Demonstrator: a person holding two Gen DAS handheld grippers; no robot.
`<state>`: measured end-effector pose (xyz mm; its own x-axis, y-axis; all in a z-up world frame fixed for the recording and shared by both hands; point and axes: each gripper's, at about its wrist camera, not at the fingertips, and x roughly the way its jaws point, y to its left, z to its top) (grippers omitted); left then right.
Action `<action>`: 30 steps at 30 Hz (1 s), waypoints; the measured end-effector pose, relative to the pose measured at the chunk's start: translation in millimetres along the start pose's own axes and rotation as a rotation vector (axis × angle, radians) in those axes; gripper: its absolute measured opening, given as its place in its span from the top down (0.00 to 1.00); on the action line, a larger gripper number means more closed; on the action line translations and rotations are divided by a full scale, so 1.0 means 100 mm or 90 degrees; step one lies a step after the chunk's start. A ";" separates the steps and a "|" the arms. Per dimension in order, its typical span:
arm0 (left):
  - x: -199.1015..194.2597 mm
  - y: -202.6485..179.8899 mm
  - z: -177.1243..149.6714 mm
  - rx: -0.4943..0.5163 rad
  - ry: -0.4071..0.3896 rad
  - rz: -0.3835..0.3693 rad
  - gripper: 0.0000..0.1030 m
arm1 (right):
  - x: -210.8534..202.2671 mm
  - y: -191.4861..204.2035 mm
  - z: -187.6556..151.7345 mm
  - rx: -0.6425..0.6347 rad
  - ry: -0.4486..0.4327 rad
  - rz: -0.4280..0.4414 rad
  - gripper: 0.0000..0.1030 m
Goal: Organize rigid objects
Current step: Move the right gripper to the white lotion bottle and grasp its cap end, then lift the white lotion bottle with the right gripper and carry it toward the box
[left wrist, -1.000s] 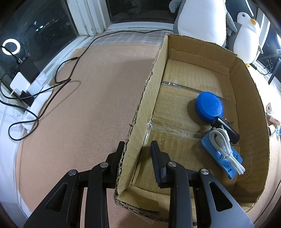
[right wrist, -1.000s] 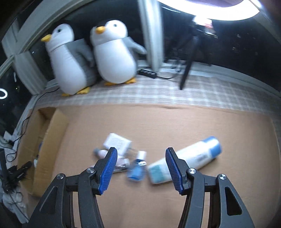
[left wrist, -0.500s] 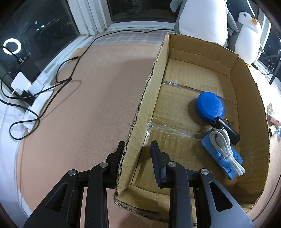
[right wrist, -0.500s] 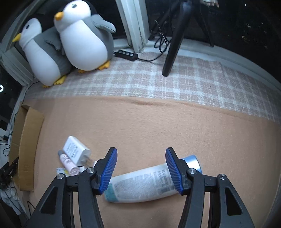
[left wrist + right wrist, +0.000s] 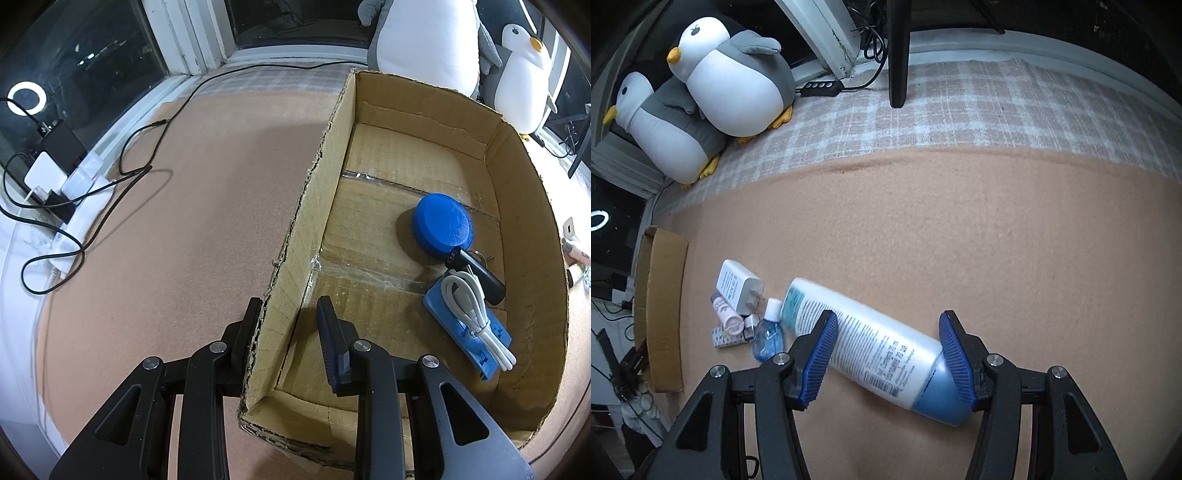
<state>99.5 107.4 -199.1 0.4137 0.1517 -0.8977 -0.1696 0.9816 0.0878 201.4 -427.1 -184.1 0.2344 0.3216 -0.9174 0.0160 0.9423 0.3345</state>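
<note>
My left gripper [image 5: 290,326] is open and straddles the left wall of the cardboard box [image 5: 314,206], one finger outside, one inside. In the box lie a blue round puck [image 5: 443,225], a black key fob [image 5: 476,273] and a blue strip with a white cable [image 5: 467,325]. My right gripper [image 5: 888,350] is open around a white bottle with a blue cap [image 5: 871,343] lying on the tan mat, its fingers at either side. Left of it lie a white charger [image 5: 737,286], a pink tube [image 5: 726,314] and a small blue bottle [image 5: 768,338].
Two plush penguins [image 5: 735,81] sit on the checked cloth by the window. A black stand leg [image 5: 899,51] rises behind. Black cables [image 5: 122,173] and a power strip [image 5: 70,206] lie left of the box. The box edge [image 5: 663,306] shows at left in the right wrist view.
My right gripper has moved down and forward over the white bottle, which now lies between its fingers. The left gripper has stayed on the box wall.
</note>
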 end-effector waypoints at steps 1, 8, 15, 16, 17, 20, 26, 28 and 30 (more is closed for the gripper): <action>0.00 0.00 0.00 0.000 0.000 0.000 0.73 | -0.01 0.00 -0.05 0.002 0.000 0.007 0.49; 0.00 0.00 -0.01 0.001 -0.001 0.001 0.73 | -0.06 0.18 -0.38 -0.047 -0.028 -0.038 0.48; 0.00 -0.01 -0.01 0.001 -0.001 0.001 0.73 | 0.08 0.37 -0.48 -0.126 -0.042 -0.132 0.48; 0.00 -0.01 -0.01 0.001 -0.001 0.001 0.73 | 0.09 0.37 -0.49 -0.128 -0.044 -0.138 0.48; 0.00 0.00 -0.01 0.001 -0.001 0.001 0.73 | 0.13 0.37 -0.48 -0.132 -0.044 -0.142 0.48; 0.00 -0.01 -0.01 0.001 -0.001 0.001 0.73 | 0.20 0.38 -0.47 -0.143 -0.043 -0.152 0.48; 0.00 -0.01 -0.01 0.001 -0.001 0.001 0.73 | 0.25 0.42 -0.53 -0.157 -0.060 -0.165 0.51; 0.00 -0.01 -0.01 0.001 -0.001 0.002 0.73 | 0.24 0.42 -0.54 -0.154 -0.067 -0.160 0.55; 0.00 -0.01 -0.01 0.001 -0.001 0.001 0.73 | 0.22 0.40 -0.53 -0.151 -0.077 -0.157 0.56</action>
<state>99.0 106.8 -199.2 0.4144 0.1540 -0.8969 -0.1695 0.9814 0.0902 155.3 -376.9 -202.6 0.3659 0.0814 -0.9271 -0.1359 0.9902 0.0333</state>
